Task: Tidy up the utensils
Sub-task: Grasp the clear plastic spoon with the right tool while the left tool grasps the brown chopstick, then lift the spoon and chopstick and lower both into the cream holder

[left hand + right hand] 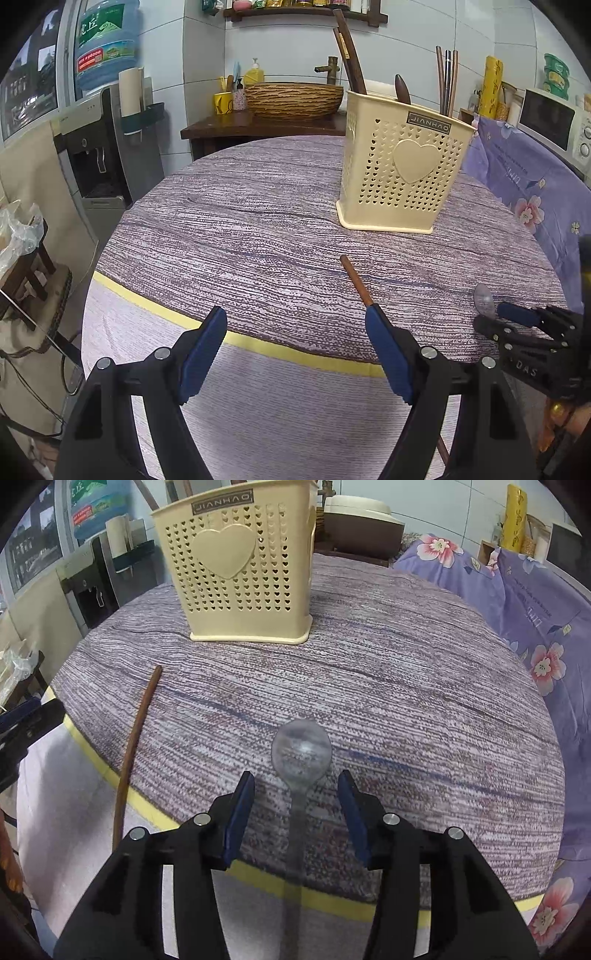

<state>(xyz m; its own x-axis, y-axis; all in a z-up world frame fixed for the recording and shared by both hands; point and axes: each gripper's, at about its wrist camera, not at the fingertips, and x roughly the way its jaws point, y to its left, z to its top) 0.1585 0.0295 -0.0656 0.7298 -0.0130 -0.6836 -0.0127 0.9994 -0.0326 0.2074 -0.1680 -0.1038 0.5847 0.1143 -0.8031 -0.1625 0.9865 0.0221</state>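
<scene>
Round table with a purple-grey woven cloth and a yellow band at the rim, in a cluttered kitchen corner.

Nearest: right gripper, blue pads spread wide, straddling the handle of a clear plastic spoon. Spoon lies flat, bowl pointing away, handle overhanging the table edge toward the camera. Pads not touching it.

Left gripper also spread, empty, hovering over the near rim. Thin brown wooden chopstick lies on the cloth; its near end passes behind the right-hand pad, contact unclear. Its lower end appears to hang past the edge too.

Further back: cream perforated plastic utensil holder with a heart on its front, upright, well apart from both loose pieces. It already holds dark wooden chopsticks and a brown wooden spoon.

Background: woven basin on a dark stand, water dispenser to the left.

Risks, as I judge them:
- Spoon is thin, flat and clear: pads may close over it and slip, or scrape the cloth and bunch it.
- Overhanging handle: a nudge could tip it off the table.
- Chopstick is round and could roll off if bumped.
- Holder looks light; a hard drop-in could tip it.
</scene>
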